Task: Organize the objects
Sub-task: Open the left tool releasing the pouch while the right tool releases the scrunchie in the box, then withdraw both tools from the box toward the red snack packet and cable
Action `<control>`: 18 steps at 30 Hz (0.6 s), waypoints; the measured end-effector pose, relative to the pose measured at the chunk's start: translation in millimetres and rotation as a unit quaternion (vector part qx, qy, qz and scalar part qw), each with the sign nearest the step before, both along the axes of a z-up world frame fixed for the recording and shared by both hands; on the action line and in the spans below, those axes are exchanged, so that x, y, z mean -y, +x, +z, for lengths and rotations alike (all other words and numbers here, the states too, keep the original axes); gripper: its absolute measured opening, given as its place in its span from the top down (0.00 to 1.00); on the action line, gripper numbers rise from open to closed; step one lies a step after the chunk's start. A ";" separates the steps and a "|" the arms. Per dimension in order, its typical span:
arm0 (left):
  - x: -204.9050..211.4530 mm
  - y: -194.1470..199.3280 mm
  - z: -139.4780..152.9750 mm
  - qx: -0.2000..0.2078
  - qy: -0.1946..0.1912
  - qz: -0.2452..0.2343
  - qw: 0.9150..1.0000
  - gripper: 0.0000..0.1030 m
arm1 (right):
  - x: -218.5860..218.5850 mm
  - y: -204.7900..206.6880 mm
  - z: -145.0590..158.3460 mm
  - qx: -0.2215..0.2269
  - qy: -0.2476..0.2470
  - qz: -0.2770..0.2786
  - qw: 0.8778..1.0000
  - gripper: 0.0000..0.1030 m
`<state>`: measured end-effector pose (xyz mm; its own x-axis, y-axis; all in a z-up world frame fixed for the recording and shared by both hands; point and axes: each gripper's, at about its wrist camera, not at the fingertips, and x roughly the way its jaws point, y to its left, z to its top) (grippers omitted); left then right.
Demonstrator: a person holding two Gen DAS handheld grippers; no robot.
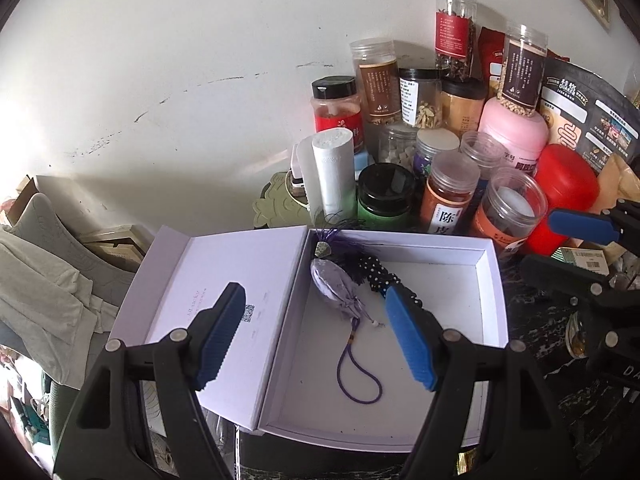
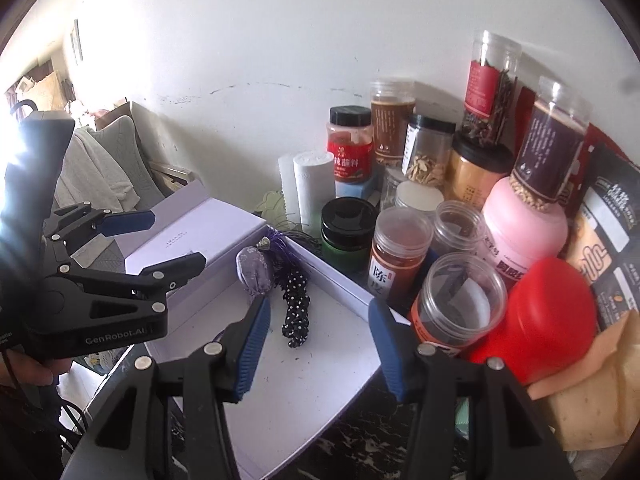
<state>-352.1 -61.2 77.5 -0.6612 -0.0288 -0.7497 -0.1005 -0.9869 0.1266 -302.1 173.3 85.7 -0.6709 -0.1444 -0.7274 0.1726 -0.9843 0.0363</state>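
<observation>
Two grippers are yours here, and both hang with jaws spread wide and nothing between the blue pads. Your left gripper hovers over the near part of the open lavender gift box, one pad above the flipped-back lid and the other above the box's white floor. Your right gripper hovers over the same box from its right-hand side, released and well clear of the contents.

Inside the box, against its far left corner, lies a lavender sachet with a purple cord loop trailing toward the near wall. Touching the sachet on its right, a black polka-dot scrunchie lies along the floor of the box, angled from the far corner toward the middle. A dark purple tassel spills over the box's far wall at that same corner.

Behind the box's far wall stands a crowd of jars: a green jar with a black lid just beyond the wall, an orange-brown spice jar beside it, and a clear-lidded jar further right. A red plastic container sits past the box's far right corner, with a pink tub behind it. A white roll stands just beyond the box's far left corner. Left of the lid, grey cushions are heaped.
</observation>
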 end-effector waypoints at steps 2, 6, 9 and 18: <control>-0.1 9.8 8.3 -0.007 -0.001 0.001 1.000 0.30 | 1.4 9.6 8.3 -0.007 0.001 0.000 1.000 0.50; -1.3 35.0 29.6 -0.019 -0.003 0.000 1.000 0.30 | 3.5 27.3 23.0 -0.020 0.002 -0.003 1.000 0.50; -2.7 51.6 43.1 -0.027 -0.005 0.001 1.000 0.30 | 6.6 42.5 34.6 -0.033 0.006 -0.004 0.999 0.50; -11.3 107.4 79.5 -0.046 -0.007 0.005 0.999 0.30 | 13.0 89.2 66.9 -0.057 0.012 0.000 0.998 0.50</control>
<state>-244.7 -49.9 157.0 -0.7269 -0.0463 -0.6852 -0.0780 -0.9857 0.1494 -213.0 160.3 152.6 -0.7496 -0.1273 -0.6495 0.1739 -0.9847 -0.0076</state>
